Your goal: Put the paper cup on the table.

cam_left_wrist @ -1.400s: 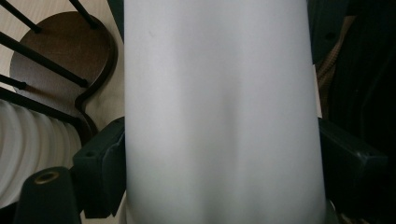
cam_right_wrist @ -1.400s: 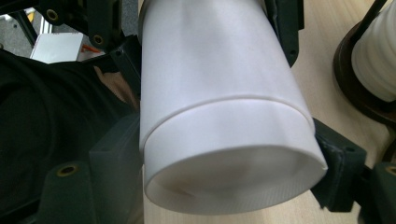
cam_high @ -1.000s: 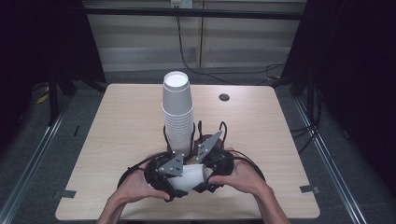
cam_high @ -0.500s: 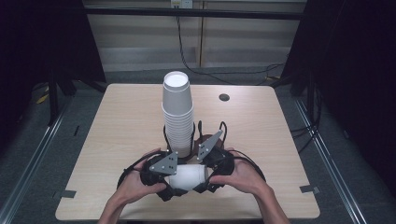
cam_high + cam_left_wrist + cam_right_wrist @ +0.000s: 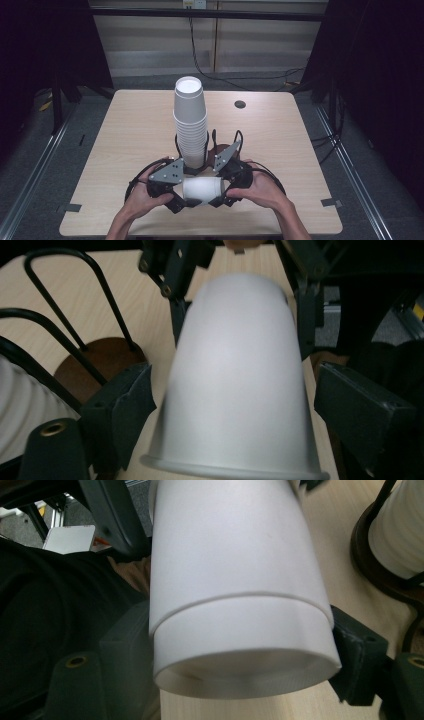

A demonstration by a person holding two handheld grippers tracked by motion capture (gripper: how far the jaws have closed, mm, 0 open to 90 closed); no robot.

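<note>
Gripping white cup [image 5: 201,189] between grippers

A light wooden table [image 5: 130,130] stands on grey floor [image 5: 47,165]; behind, a pale wall [image 5: 150,45], perhaps panelled.

The high view looks forward and down on the whole table [image 5: 125,150] from the person's side, while both gripper views sit very close, facing each other along a lying white cup [image 5: 240,385], which all three share.
</note>
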